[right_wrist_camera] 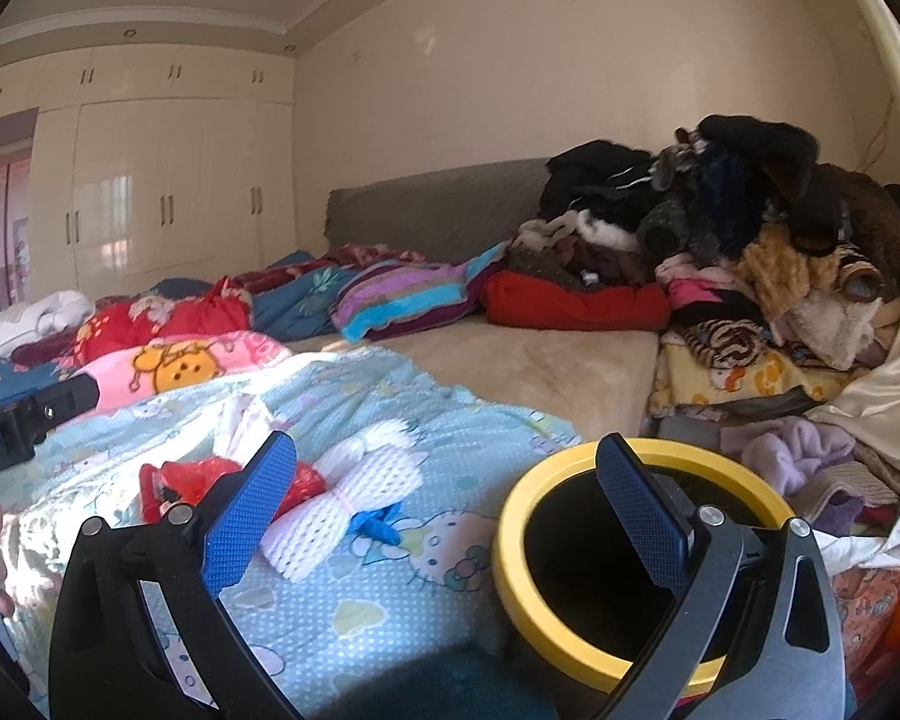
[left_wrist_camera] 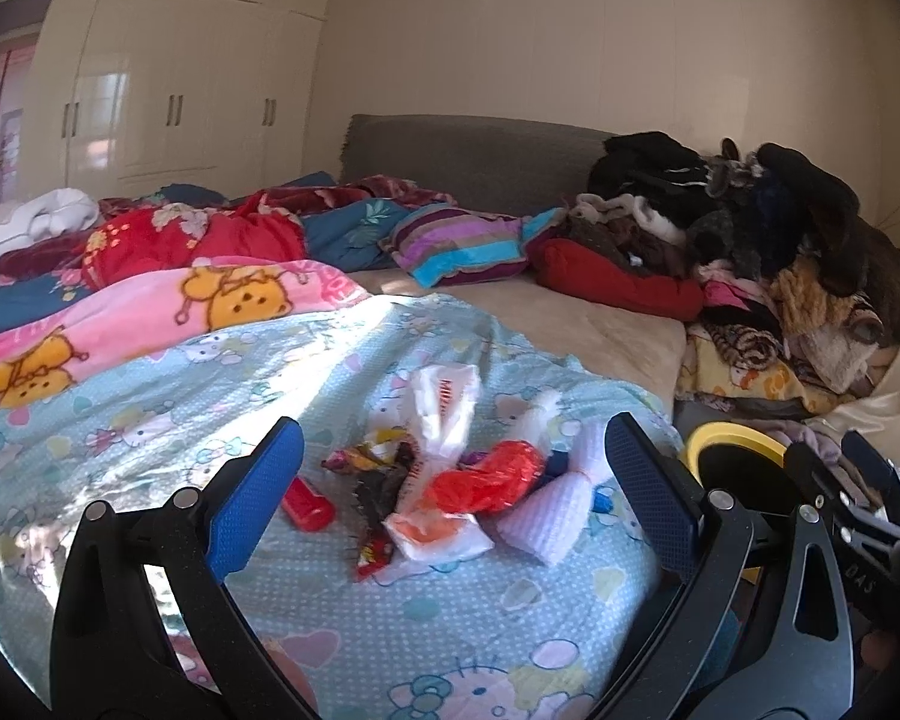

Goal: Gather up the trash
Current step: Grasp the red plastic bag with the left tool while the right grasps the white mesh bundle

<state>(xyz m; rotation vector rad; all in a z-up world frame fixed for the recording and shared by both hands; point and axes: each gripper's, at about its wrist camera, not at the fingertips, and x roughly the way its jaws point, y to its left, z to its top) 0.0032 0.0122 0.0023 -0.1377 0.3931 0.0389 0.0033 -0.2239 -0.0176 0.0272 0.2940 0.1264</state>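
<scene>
The trash (left_wrist_camera: 444, 480), a loose heap of wrappers, plastic film and foam netting, lies on the bed (left_wrist_camera: 330, 612) at 12 o'clock of the left gripper (left_wrist_camera: 450, 492). It is judged light, soft and crushable; a raised fold is best pinched. A bin (right_wrist_camera: 576, 636) stands at 3 o'clock of the heap. The left gripper and the right gripper (right_wrist_camera: 444, 510) are spread wide, nothing held.
</scene>
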